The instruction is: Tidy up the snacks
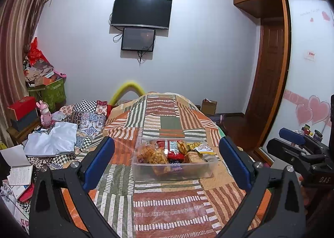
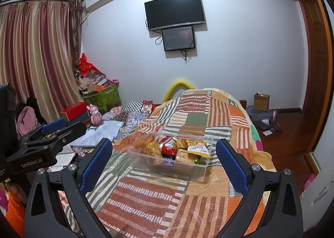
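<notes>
You hold both grippers level above the patchwork bedspread point(image 1: 171, 200), short of the clear plastic bin point(image 1: 173, 172). Your left gripper point(image 1: 173, 160) and your right gripper point(image 2: 165, 160) each stand spread wide, grasping nothing. The bin sits on the bedspread, packed with snack packets point(image 2: 167, 149), its long axis running crosswise to your fingers.
</notes>
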Demonstrator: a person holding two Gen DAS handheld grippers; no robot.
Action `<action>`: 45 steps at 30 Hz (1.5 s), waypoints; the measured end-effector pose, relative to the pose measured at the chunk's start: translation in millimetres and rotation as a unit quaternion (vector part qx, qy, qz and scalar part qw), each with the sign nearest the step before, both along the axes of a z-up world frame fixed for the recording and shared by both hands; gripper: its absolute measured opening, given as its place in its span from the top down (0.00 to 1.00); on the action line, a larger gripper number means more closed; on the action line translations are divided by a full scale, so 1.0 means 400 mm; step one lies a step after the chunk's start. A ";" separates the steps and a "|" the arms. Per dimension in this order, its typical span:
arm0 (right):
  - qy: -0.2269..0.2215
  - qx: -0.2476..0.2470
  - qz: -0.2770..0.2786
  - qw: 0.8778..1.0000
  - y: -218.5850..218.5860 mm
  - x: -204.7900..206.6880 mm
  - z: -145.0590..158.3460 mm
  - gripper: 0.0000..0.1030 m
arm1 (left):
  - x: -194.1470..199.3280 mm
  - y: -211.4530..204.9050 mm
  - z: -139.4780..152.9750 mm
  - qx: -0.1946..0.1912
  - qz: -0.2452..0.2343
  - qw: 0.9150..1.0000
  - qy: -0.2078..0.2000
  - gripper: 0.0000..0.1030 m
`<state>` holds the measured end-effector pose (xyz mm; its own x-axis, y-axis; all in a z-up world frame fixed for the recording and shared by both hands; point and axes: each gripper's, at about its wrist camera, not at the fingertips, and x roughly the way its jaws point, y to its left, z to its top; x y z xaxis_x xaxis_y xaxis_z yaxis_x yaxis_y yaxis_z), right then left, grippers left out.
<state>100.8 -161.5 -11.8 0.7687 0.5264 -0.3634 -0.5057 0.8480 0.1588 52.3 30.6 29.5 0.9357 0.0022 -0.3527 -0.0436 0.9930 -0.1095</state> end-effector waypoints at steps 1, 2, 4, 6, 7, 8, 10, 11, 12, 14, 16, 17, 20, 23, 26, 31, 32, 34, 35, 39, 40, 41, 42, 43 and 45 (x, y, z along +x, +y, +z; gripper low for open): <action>-0.001 0.000 0.000 1.000 0.000 0.000 0.000 0.04 | 0.000 0.000 0.000 0.000 0.000 1.000 0.000 0.02; -0.001 0.000 0.000 1.000 0.000 0.000 0.000 0.04 | 0.000 -0.001 -0.001 0.000 0.000 1.000 0.000 0.02; -0.001 0.001 -0.001 1.000 0.001 -0.002 -0.001 0.04 | 0.000 -0.001 0.000 0.000 0.000 1.000 0.000 0.02; -0.001 0.001 -0.001 1.000 0.000 -0.003 -0.002 0.04 | -0.001 0.000 -0.002 0.002 -0.001 1.000 -0.001 0.02; -0.001 0.001 -0.001 1.000 0.000 -0.003 -0.002 0.04 | 0.000 0.000 -0.004 0.002 -0.001 1.000 -0.001 0.02; -0.001 0.001 -0.001 1.000 0.000 -0.004 -0.002 0.04 | 0.000 0.000 -0.005 0.003 -0.001 1.000 -0.001 0.02; 0.000 0.001 0.000 1.000 0.000 -0.003 -0.001 0.04 | -0.001 0.000 -0.005 0.004 -0.002 1.000 -0.001 0.02; -0.001 0.001 0.000 1.000 -0.001 -0.003 -0.002 0.04 | 0.000 0.001 -0.006 0.003 -0.002 1.000 -0.001 0.02; -0.001 0.001 -0.001 1.000 0.000 -0.004 -0.001 0.04 | -0.001 0.001 -0.006 0.003 -0.002 1.000 -0.001 0.02; 0.000 0.001 -0.001 1.000 -0.001 -0.003 -0.001 0.04 | -0.003 0.000 -0.006 0.003 -0.003 1.000 0.000 0.02; 0.000 0.001 -0.001 1.000 -0.001 -0.003 -0.001 0.04 | -0.004 0.001 -0.006 0.003 -0.004 1.000 0.001 0.02; -0.001 0.002 -0.001 1.000 0.000 -0.004 -0.001 0.04 | -0.005 0.002 -0.007 0.003 -0.004 1.000 0.000 0.02; 0.000 0.002 -0.001 1.000 0.000 -0.004 -0.001 0.04 | -0.004 0.001 -0.006 0.003 -0.004 1.000 0.001 0.02; 0.000 0.002 -0.001 1.000 -0.001 -0.003 -0.002 0.04 | -0.004 0.001 -0.005 0.003 -0.004 1.000 0.000 0.02; 0.000 0.001 -0.001 1.000 -0.002 -0.003 -0.002 0.04 | -0.004 0.001 -0.005 0.003 -0.004 1.000 0.000 0.02; 0.000 0.002 -0.001 1.000 -0.001 -0.003 -0.001 0.04 | -0.002 0.001 -0.004 0.003 -0.005 1.000 0.001 0.02; 0.000 0.002 -0.001 1.000 -0.001 -0.003 -0.001 0.04 | -0.003 0.001 -0.005 0.003 -0.007 1.000 0.001 0.02; 0.000 0.002 -0.001 1.000 -0.001 -0.003 -0.001 0.04 | -0.001 0.002 -0.003 0.004 -0.008 1.000 0.001 0.02; 0.000 0.002 -0.001 1.000 -0.001 -0.003 -0.001 0.04 | -0.001 0.002 -0.002 0.003 -0.009 1.000 0.001 0.02; 0.001 0.002 -0.001 1.000 0.000 -0.003 -0.001 0.04 | -0.002 0.003 -0.002 0.003 -0.012 1.000 0.001 0.02; 0.001 0.002 0.000 1.000 0.000 -0.003 -0.001 0.04 | -0.002 0.003 -0.002 0.003 -0.012 1.000 0.001 0.02; 0.001 0.001 0.000 1.000 0.000 -0.004 -0.001 0.04 | -0.002 0.003 -0.002 0.004 -0.012 1.000 0.001 0.02; 0.001 0.001 0.000 1.000 0.001 -0.004 -0.001 0.04 | -0.001 0.001 -0.001 0.004 -0.013 1.000 0.002 0.02; 0.001 0.001 0.000 1.000 0.002 -0.005 -0.001 0.04 | -0.001 0.000 -0.002 0.005 -0.013 1.000 0.003 0.02; 0.001 0.001 0.000 1.000 0.002 -0.005 -0.001 0.04 | 0.000 -0.001 -0.002 0.006 -0.013 1.000 0.003 0.02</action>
